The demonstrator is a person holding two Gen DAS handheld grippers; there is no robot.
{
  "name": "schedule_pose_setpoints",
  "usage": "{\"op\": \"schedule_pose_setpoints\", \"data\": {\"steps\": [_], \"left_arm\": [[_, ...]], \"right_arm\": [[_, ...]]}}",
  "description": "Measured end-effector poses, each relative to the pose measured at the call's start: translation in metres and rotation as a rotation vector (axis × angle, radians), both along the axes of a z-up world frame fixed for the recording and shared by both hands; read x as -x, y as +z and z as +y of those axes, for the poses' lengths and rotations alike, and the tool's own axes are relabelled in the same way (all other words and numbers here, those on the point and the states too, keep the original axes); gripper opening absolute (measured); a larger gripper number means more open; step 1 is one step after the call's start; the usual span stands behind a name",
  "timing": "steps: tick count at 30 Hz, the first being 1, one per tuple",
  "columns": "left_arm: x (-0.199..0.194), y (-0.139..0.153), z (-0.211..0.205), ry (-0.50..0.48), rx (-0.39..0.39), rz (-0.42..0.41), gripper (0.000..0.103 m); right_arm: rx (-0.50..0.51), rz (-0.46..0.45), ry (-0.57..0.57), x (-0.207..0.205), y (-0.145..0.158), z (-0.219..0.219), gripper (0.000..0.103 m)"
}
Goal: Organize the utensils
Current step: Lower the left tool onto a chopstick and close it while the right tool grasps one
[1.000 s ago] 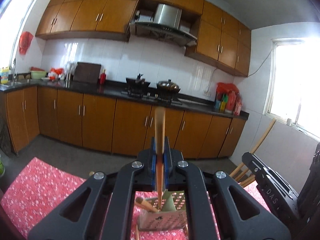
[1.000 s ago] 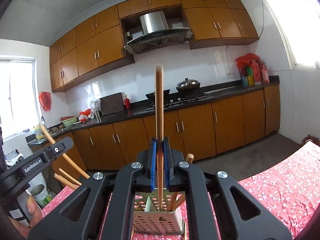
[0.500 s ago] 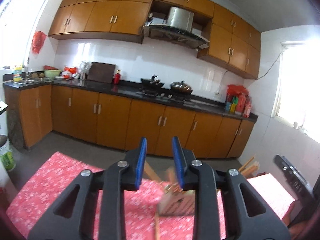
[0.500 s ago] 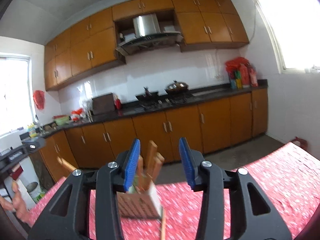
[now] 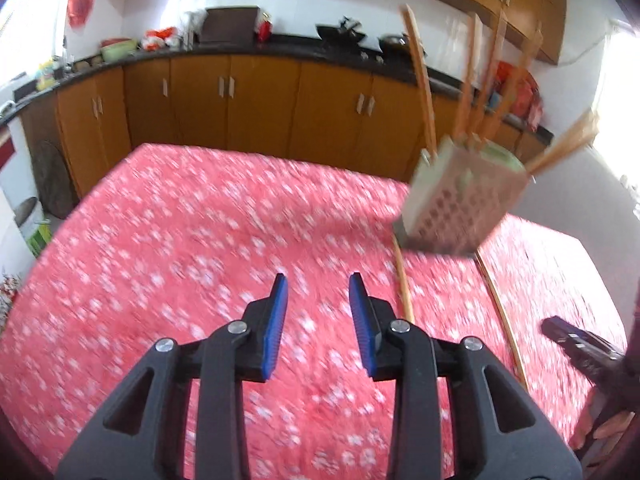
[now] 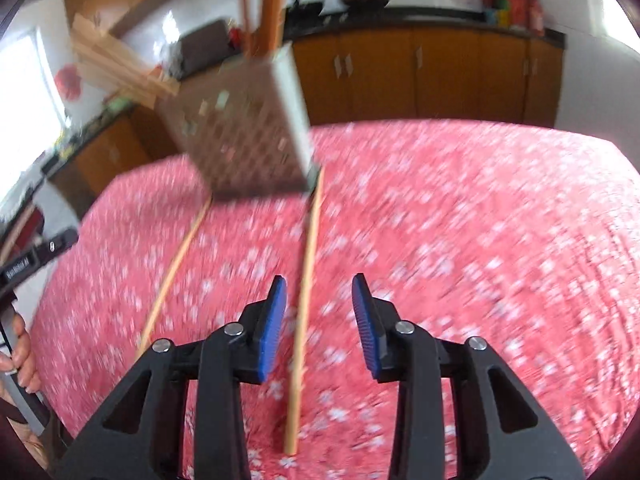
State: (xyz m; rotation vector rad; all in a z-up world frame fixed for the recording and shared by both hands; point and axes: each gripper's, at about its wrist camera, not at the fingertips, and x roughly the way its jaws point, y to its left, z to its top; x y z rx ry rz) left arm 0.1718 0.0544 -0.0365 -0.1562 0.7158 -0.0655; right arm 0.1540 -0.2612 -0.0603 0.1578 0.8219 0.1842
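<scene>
Both views are blurred by motion. The desk (image 5: 168,240) is covered by a red cloth with a small white flower print, and both grippers are pointed down at it. The left gripper (image 5: 318,322) is seen with its blue-padded fingers (image 5: 276,328) parted; its jaws have just been opening slightly further, and nothing is held between them, only cloth being visible in the gap. The right gripper (image 6: 320,322) is likewise seen with its fingers (image 6: 272,328) parted, though its jaws have just been closing a little; a chopstick (image 6: 306,280) lying flat on the cloth is seen in the gap, nearer the left pad, and no pad is pressed on it. A second chopstick (image 6: 176,260) is laid on the cloth to the left of the first, the two being well apart and roughly parallel. Toward the far edge of the desk a pale perforated utensil holder (image 6: 240,128) is placed, with several wooden chopsticks (image 5: 420,76) standing in it and leaning outward at different angles. The far ends of both loose chopsticks are reached by the base of the holder. Behind the desk, orange-brown kitchen cabinets (image 5: 256,108) under a dark worktop are seen.
</scene>
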Motion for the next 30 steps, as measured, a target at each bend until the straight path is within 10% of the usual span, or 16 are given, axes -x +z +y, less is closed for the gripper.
{"op": "schedule_pose_setpoints", "data": {"steps": [7, 14, 20, 30], "left_arm": [[0.006, -0.021, -0.040, -0.131, -0.009, 0.057, 0.032], [0.006, -0.046, -0.077, -0.213, -0.065, 0.131, 0.029], [-0.002, -0.065, -0.087, -0.186, -0.130, 0.164, 0.010], [-0.038, -0.065, -0.046, -0.028, -0.107, 0.177, 0.008]], "right_arm": [[0.080, 0.070, 0.011, 0.000, -0.027, 0.017, 0.008], [0.064, 0.078, -0.111, -0.006, -0.028, -0.016, 0.008], [0.057, 0.074, -0.119, 0.000, -0.029, -0.027, 0.008], [0.084, 0.061, -0.100, -0.011, -0.027, -0.023, 0.008]]}}
